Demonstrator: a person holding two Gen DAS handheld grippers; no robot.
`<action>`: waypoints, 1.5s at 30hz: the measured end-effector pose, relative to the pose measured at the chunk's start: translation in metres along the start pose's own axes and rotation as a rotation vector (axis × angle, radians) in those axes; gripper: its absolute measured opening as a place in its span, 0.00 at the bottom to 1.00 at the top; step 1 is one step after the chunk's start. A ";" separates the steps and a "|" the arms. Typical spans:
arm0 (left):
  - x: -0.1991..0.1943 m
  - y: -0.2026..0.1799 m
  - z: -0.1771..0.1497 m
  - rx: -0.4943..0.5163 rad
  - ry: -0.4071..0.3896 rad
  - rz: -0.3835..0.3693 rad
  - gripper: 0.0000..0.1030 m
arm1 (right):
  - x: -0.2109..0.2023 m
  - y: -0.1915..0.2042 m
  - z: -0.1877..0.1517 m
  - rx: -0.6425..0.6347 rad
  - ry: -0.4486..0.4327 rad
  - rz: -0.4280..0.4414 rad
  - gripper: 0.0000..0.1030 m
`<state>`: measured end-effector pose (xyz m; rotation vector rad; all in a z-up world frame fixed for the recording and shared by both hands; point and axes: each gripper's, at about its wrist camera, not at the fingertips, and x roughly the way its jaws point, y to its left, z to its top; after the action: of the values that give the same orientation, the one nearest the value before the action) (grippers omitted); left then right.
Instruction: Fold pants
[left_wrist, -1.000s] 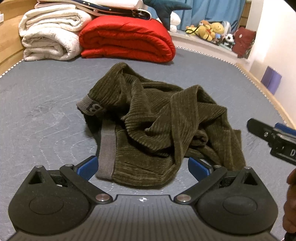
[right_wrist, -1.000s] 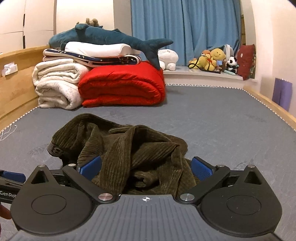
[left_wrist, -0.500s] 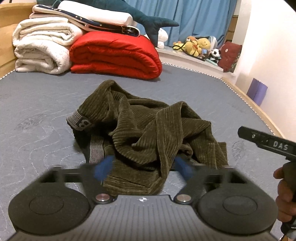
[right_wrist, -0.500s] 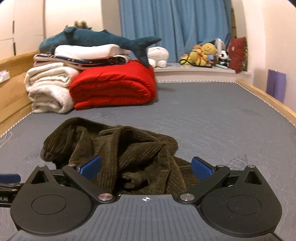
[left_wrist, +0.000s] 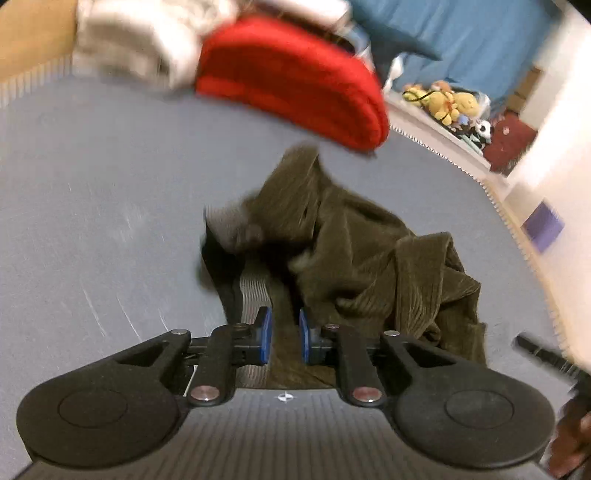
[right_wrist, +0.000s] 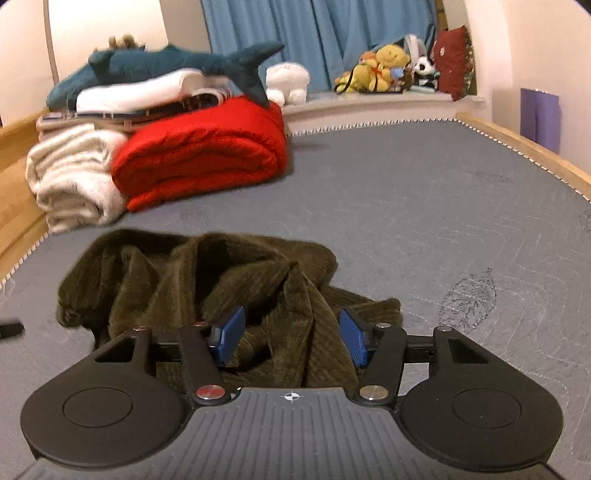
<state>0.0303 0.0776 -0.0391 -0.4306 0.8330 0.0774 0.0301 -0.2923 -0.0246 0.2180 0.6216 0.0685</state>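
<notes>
Two grippers are working one crumpled heap of dark olive corduroy pants (right_wrist: 207, 280), which sits out on the grey quilted mattress (right_wrist: 424, 206), nearer the camera end than the far end. Plenty of bare mattress all round it: a wide open stretch to the right of the pile in the right wrist view, running to the wooden bed rail (right_wrist: 524, 147) with its stitched white trim, and another big clear patch to the left of the pile in the left wrist view. The crowded bit is the far left corner, where a folded red blanket (right_wrist: 207, 155) lies beside a cream blanket (right_wrist: 74, 177), with more bedding and a plush shark (right_wrist: 166, 62) stacked on top. That stack is well apart from the pants. Soft toys (right_wrist: 384, 66) line the ledge under the blue curtain (right_wrist: 321, 33).

The left gripper (left_wrist: 283, 338) has its jaws nearly together and closing, blue pads either side of a narrow strip of cloth at the near edge, right by the pale ribbed waistband (left_wrist: 255, 291); whether the pads actually press it can't be made out, the frame is smeared. The right gripper (right_wrist: 291, 334) is about half open and closing too, with a raised ridge of corduroy between the pads and visible gaps on both sides, so no grip yet.
</notes>
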 end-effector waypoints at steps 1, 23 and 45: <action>0.011 0.006 0.001 -0.016 0.032 0.012 0.17 | 0.008 -0.001 0.000 -0.006 0.027 0.015 0.59; 0.103 -0.010 -0.025 0.237 0.158 0.118 0.50 | 0.031 -0.004 -0.027 -0.251 0.094 -0.078 0.10; -0.079 0.131 0.006 -0.148 -0.021 0.302 0.12 | 0.009 -0.092 -0.035 -0.285 0.103 -0.360 0.17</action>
<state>-0.0498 0.2075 -0.0224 -0.4391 0.8696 0.4242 0.0167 -0.3740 -0.0776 -0.1753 0.7369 -0.1793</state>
